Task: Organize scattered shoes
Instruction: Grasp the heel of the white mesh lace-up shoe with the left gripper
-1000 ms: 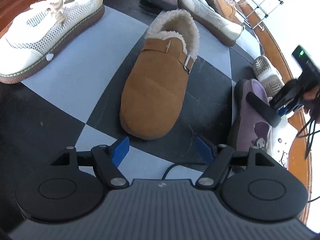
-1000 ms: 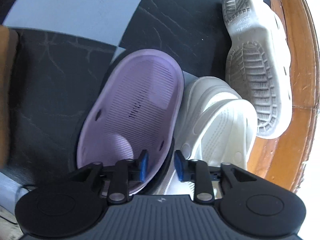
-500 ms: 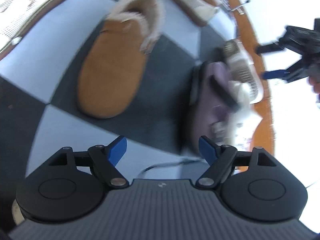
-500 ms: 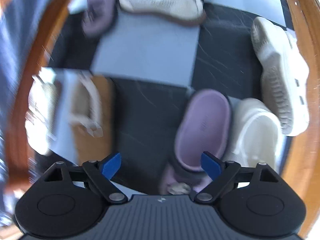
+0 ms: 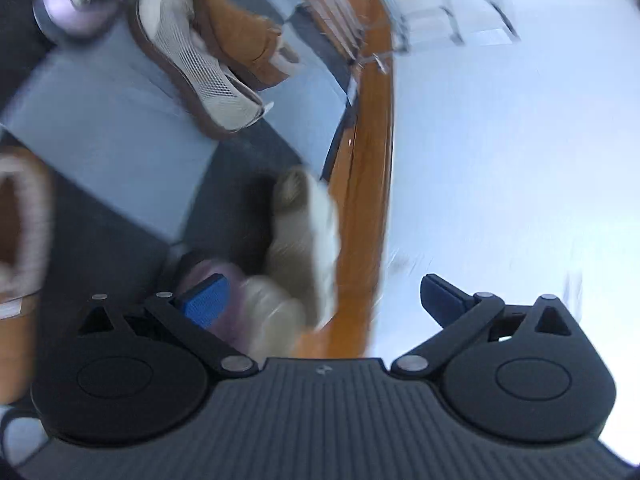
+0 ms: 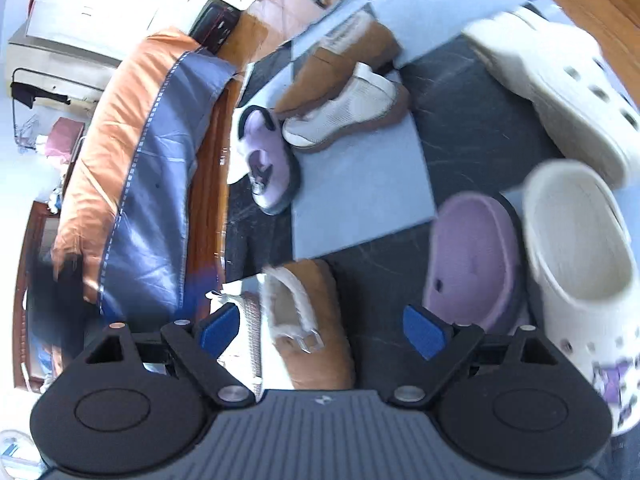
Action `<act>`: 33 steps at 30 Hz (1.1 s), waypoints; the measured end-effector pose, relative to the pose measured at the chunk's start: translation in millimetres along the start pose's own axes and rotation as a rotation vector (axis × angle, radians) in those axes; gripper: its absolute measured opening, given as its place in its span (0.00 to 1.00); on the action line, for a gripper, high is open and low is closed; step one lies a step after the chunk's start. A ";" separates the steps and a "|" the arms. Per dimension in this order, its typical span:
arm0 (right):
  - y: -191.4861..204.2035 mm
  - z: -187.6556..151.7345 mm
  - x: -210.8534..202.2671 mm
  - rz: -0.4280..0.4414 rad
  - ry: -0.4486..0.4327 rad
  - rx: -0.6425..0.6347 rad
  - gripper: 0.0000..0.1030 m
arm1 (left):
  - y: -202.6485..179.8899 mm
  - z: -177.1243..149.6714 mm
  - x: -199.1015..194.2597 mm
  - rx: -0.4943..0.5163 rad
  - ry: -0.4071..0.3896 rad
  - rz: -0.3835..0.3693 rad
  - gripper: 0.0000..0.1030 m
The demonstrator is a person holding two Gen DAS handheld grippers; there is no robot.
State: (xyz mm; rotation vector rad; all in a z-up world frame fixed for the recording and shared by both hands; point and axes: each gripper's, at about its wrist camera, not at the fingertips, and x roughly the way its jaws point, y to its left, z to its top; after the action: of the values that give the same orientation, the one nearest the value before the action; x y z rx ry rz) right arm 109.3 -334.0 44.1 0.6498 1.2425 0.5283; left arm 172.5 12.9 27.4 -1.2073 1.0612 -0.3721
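Observation:
Shoes lie scattered on a checkered grey-and-black mat. My right gripper (image 6: 320,330) is open wide, hovering over a brown fur-lined slipper (image 6: 308,320), with nothing held. To its right are a purple clog (image 6: 472,264) and a white clog (image 6: 576,272); a second white clog (image 6: 560,80) lies tipped beyond them. Farther off sit a white mesh sneaker (image 6: 344,108), another brown slipper (image 6: 340,60) and another purple clog (image 6: 264,160). My left gripper (image 5: 322,302) is empty with its jaws opening, above a blurred white clog (image 5: 308,232) at the mat's edge.
A wooden border (image 5: 368,160) runs along the mat, with pale floor beyond it. A metal rack (image 5: 420,8) stands at the far end. Orange and blue bedding (image 6: 132,160) lies along the mat's left side in the right wrist view.
The right gripper let go of the purple clog's rim, opened wide and rose, swinging left. The left gripper rose and swung right toward the wooden border, its jaws spreading wider.

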 end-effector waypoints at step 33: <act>-31.4 -26.3 -21.2 -0.157 -0.046 -0.082 0.87 | 42.6 108.7 131.9 0.186 -0.142 0.507 0.23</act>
State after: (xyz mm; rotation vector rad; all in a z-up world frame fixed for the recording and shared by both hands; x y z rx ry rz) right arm 79.1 -366.6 31.7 0.4884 1.2115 0.4288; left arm 315.3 -5.8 -74.1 -0.7524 1.1383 0.0102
